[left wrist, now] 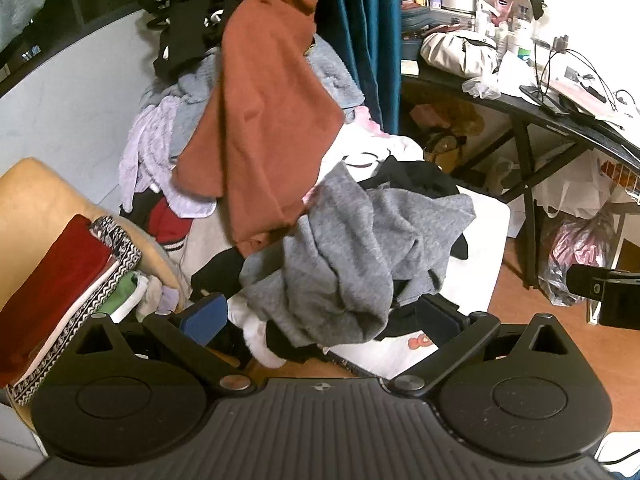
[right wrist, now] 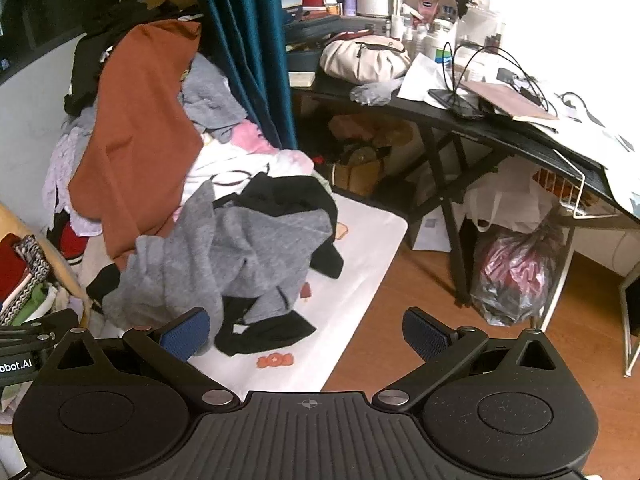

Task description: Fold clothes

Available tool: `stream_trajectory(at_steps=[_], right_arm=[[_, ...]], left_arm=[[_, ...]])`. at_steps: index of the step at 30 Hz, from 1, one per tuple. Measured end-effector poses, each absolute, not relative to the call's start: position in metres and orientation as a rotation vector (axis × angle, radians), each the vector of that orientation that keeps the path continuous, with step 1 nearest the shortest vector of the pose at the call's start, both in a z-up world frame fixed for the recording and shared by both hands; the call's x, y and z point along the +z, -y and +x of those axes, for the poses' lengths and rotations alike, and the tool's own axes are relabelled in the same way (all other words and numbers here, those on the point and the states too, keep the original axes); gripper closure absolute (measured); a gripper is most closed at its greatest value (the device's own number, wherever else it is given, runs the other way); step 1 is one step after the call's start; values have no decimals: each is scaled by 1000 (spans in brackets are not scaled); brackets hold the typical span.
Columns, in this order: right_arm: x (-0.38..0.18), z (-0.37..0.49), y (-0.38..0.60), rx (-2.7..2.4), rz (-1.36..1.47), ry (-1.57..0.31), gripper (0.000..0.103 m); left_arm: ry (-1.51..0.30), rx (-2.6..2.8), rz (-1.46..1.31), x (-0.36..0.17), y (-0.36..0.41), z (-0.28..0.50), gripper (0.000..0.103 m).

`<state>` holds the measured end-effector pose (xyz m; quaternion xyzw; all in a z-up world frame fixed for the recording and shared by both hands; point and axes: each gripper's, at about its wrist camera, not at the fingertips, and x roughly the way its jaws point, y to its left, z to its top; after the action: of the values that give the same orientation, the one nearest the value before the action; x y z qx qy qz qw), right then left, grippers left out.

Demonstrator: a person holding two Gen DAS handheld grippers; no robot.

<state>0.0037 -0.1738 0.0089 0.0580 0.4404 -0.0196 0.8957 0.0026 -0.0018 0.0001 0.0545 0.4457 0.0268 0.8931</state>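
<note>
A crumpled grey sweater (left wrist: 360,248) (right wrist: 224,252) lies on a white printed mat (left wrist: 472,280) (right wrist: 360,248), over black garments (right wrist: 288,196). Behind it rises a heap of clothes topped by a rust-brown garment (left wrist: 268,120) (right wrist: 140,132). My left gripper (left wrist: 322,318) is open, its blue pads either side of the sweater's near hem, close above it. My right gripper (right wrist: 306,334) is open over the mat's near right corner, nothing between its fingers; its left pad (right wrist: 186,336) is beside the sweater's edge. Folded clothes (left wrist: 68,280) are stacked on a tan chair at left.
A tan chair (left wrist: 36,200) stands at left with the folded stack. A black desk (right wrist: 500,136) crowded with cosmetics, a bag and cables stands at right, plastic bags (right wrist: 516,272) beneath it. A blue curtain (right wrist: 248,52) hangs behind. Wooden floor (right wrist: 420,304) shows right of the mat.
</note>
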Motion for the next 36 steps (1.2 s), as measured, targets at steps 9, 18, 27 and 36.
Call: stream_trajectory(at_steps=[9,18,27,36], right_arm=[[10,18,180,-26,107,-896,1],[12,33,180,18,89,-870,1],[3,33,188,31,116,-860,1],[-8,34,205,33,157,-865,1]], left_arm=[[-925,58,69,1,4,18,1],[-920,101,52,0,-1,21,1],[-928,118,53,-1,9,22,1],[-945,125,69,-7,25,22,1]])
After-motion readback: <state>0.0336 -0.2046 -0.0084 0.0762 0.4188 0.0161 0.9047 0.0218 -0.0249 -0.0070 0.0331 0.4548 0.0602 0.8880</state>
